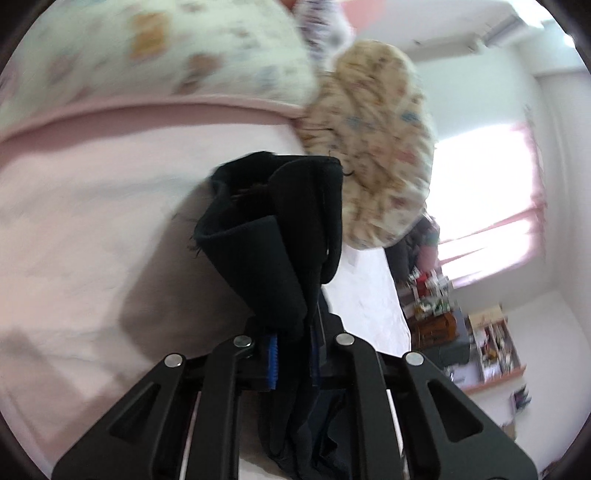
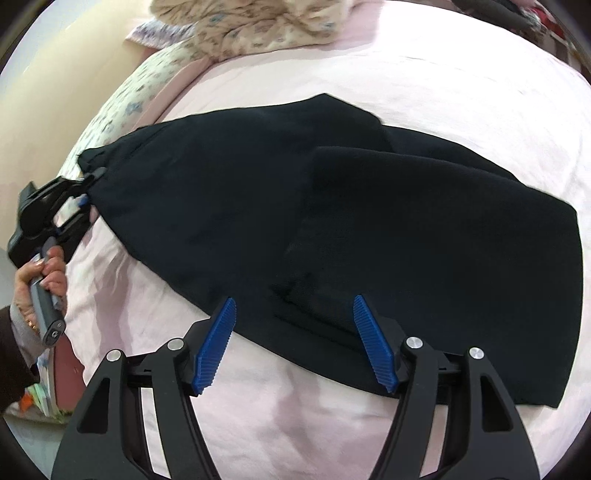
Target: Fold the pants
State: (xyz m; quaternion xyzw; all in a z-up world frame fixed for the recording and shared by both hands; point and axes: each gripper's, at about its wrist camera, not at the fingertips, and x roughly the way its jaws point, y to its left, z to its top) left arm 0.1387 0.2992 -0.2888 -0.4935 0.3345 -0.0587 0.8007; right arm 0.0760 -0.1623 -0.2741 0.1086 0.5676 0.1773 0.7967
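Observation:
Black pants [image 2: 332, 221] lie spread across the pink bed sheet [image 2: 443, 81], partly folded over themselves on the right. My left gripper [image 1: 293, 354] is shut on a bunched end of the pants [image 1: 273, 240], lifted off the bed; it also shows in the right wrist view [image 2: 86, 192] at the pants' far left end. My right gripper [image 2: 291, 343] is open and empty, its blue pads [image 2: 216, 343] hovering over the pants' near edge.
A floral pillow [image 1: 373, 147] and a patterned quilt [image 1: 166, 48] lie at the head of the bed. Shelves with clutter [image 1: 495, 343] stand by a bright window [image 1: 484, 192]. A crumpled floral blanket [image 2: 258, 26] lies at the far side.

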